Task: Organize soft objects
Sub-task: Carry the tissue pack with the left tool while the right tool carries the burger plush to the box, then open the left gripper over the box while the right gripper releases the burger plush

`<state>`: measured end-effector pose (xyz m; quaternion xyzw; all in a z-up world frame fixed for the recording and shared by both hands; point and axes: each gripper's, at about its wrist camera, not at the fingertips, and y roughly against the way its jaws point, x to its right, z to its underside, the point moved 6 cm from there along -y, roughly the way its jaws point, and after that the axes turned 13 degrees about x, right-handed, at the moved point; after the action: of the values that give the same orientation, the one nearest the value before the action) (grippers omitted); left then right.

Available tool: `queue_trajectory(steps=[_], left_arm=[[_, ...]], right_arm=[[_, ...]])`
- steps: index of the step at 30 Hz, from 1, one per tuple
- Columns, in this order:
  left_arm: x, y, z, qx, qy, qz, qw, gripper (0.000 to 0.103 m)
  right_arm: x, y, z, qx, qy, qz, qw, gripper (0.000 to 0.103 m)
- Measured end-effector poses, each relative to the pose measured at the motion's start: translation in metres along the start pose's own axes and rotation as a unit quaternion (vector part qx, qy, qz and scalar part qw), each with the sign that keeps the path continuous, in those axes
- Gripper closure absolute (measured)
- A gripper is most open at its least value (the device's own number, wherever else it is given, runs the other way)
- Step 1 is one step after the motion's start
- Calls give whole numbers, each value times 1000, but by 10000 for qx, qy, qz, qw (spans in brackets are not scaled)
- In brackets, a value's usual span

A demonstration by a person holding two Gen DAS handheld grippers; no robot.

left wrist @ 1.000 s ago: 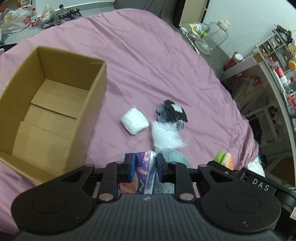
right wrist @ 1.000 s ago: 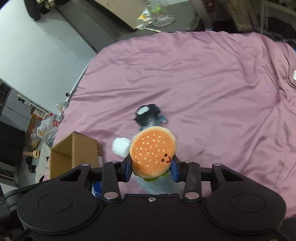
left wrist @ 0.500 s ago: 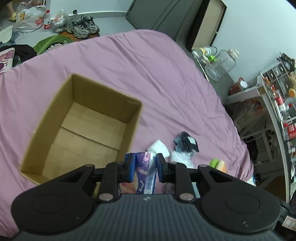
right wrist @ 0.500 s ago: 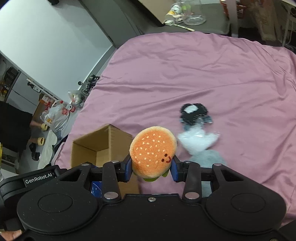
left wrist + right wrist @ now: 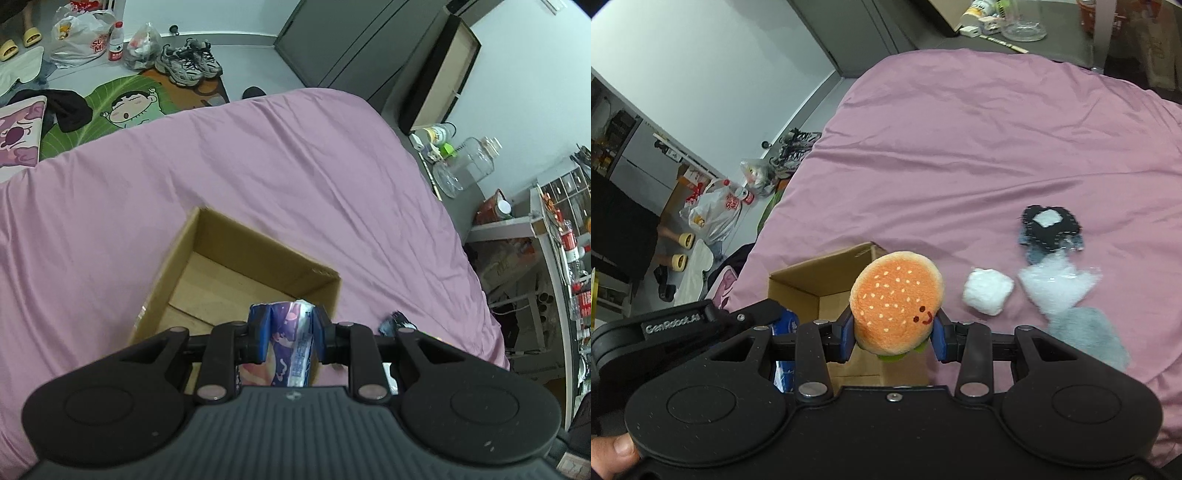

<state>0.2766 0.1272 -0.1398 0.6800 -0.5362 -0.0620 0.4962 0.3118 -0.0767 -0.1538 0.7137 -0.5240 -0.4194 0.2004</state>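
Left gripper clamps purple-blue soft tissue pack over open brown cardboard box; right gripper grips orange plush hamburger. Next: lower, release into box.

Not much readable here tbh. The clearest bit is "GenRobot.AI" in pale letters on the black body of the left gripper, seen from the right wrist camera at the left side of the view.

On the floor past the far-left corner of the bed, a white plastic bag has red print that looks like "SUPER M…", cut off by the folds. The small water bottle beside it has a red label, too tiny to read.

The tissue pack between the left gripper's pads has white print on a blue strip, but it's blurred.
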Motion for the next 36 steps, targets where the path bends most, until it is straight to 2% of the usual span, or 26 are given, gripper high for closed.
queue_trajectory(steps=[15,17,21,24,27,32,36], left_arm=[[-33,-35,-23,-152,-11,-361,9992,78],[-39,-35,-25,-133,-84,-529,9985,77],[-44,-32,-27,-209,-89,-547,9982,75],[-45,-28,-29,-182,-132,-552,9982,68],[-43,-23,-28,-137,-232,-640,9976,54],[-37,-14,-24,-98,-368,-634,9973,28],[-32,-3,-18,10,-404,-603,9974,22]], right_arm=[[-38,-38,5,-325,169,-66,9993,63],[-42,-41,7,-361,176,-79,9992,62],[-49,-43,7,-378,155,-191,9990,56],[-52,-40,7,-368,183,-261,9988,50],[-49,-33,6,-330,202,-261,9989,43],[-38,-16,5,-166,316,-177,9992,23],[-27,-1,4,-28,385,-180,9991,14]])
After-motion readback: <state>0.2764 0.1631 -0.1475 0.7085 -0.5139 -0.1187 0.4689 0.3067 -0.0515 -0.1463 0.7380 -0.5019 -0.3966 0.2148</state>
